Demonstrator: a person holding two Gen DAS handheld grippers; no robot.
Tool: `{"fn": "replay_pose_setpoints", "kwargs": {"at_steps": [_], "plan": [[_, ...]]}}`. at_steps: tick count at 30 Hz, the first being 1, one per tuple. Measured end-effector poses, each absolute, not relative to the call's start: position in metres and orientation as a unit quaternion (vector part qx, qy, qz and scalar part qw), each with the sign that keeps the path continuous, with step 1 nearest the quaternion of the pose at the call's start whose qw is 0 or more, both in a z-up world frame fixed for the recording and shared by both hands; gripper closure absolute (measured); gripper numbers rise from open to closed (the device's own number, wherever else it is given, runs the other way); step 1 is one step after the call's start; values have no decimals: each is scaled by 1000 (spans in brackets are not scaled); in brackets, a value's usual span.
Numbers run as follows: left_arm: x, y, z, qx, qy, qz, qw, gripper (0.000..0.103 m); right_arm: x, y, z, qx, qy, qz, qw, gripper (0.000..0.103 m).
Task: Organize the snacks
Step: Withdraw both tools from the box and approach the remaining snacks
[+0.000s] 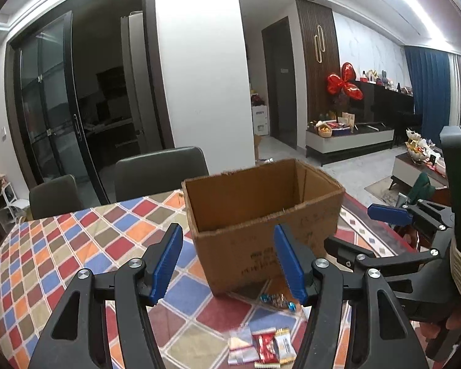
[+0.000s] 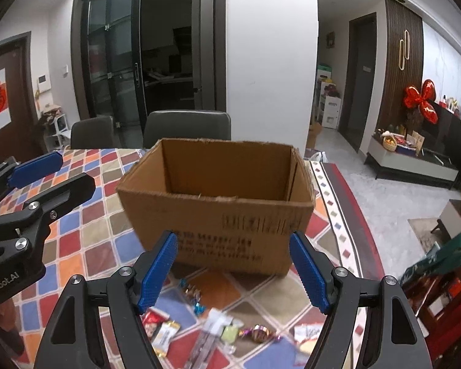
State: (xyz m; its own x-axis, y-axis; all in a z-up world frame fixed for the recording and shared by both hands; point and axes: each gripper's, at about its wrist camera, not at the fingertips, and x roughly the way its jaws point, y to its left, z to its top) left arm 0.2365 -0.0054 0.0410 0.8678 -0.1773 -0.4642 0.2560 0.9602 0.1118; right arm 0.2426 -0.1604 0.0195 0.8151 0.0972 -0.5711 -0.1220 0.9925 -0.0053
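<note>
An open brown cardboard box [image 1: 261, 215] stands on the table with the colourful diamond-check cloth [image 1: 61, 246]; it also shows in the right wrist view [image 2: 218, 203]. Its inside looks empty as far as I can see. Several small wrapped snacks [image 2: 218, 326] lie on the cloth in front of the box, among them a red packet [image 1: 265, 347] and a blue-ended candy [image 1: 276, 299]. My left gripper [image 1: 229, 264] is open and empty, held above the snacks near the box. My right gripper [image 2: 233, 269] is open and empty, just before the box's front wall.
Two dark chairs [image 1: 159, 169] stand behind the table. The right gripper shows at the right edge of the left wrist view [image 1: 415, 221]; the left gripper shows at the left of the right wrist view [image 2: 33, 190]. The table's right edge [image 2: 338, 215] drops to the floor.
</note>
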Motion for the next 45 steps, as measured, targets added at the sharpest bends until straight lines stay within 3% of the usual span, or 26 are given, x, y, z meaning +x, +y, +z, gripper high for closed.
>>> {"fn": "replay_pose_setpoints", "kwargs": {"at_steps": [19,32,45], "plan": [[206,4,-32,78,315,-134,936,43,205,-155,-33,-17,361,56,931,28],[220,4,-84,55,391,-159,905,55,205,-151,-68,-4,408,51,912,28],[240,-3,-114,41,437,-171,882,62,221,-155,-101,38,457,53,887,41]]}}
